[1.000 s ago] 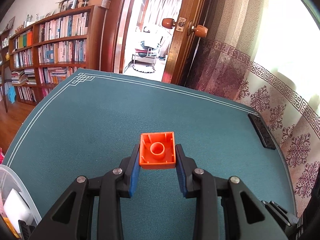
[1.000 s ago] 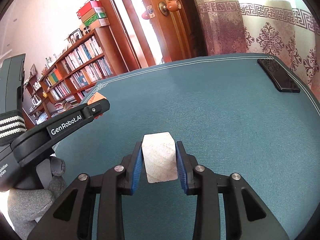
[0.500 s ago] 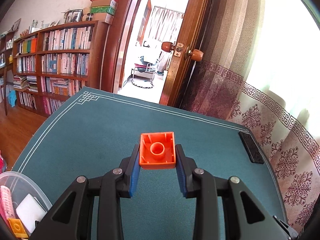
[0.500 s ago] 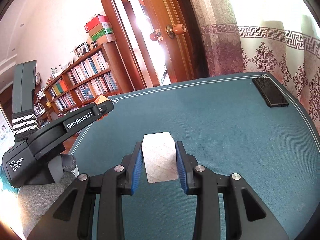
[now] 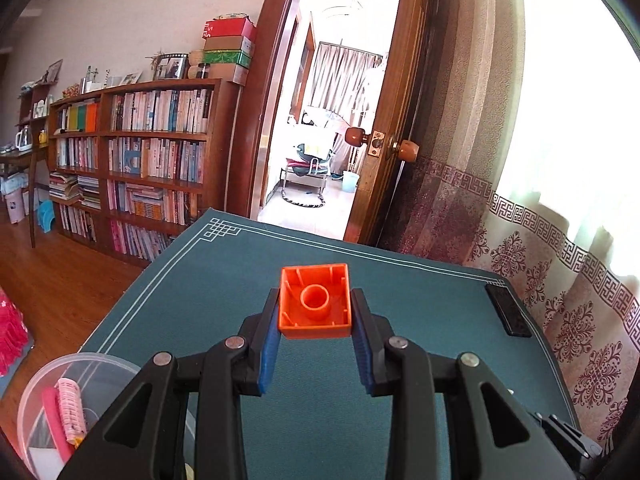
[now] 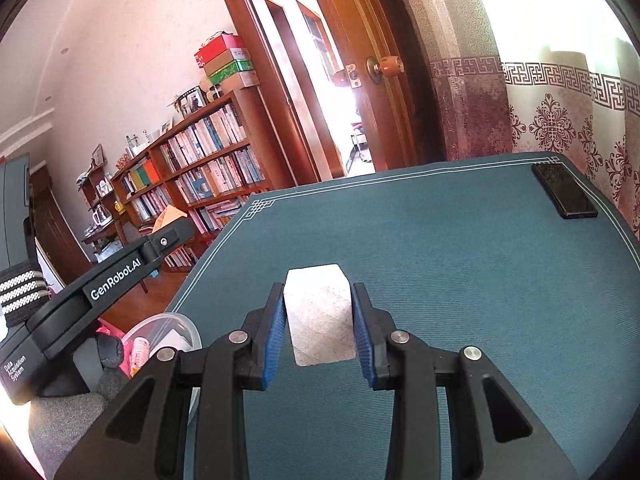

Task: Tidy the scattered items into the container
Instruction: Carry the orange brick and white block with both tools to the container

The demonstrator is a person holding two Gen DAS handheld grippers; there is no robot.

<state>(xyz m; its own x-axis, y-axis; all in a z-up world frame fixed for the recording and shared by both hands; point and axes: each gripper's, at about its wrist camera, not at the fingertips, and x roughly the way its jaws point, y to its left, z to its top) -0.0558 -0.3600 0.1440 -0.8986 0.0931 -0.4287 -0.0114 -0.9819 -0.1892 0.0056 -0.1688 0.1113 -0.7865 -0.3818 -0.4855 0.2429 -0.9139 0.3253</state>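
Open mat [image 5: 224,300] ahead, phone [image 6: 564,196] at edge.

Wooden bookshelf [image 5: 132,160], open door [image 5: 384,120] — patterned curtain [image 5: 560,260], bright daylight.

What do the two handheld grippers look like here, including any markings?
Both are matte black plastic linkages with silver pivot screws and ribbed blue finger pads. Seen from the right wrist, the left gripper carries white "GenRobot.AI" and "Data Acquisition System" lettering, with a black-and-white striped strap behind it. No cables show.
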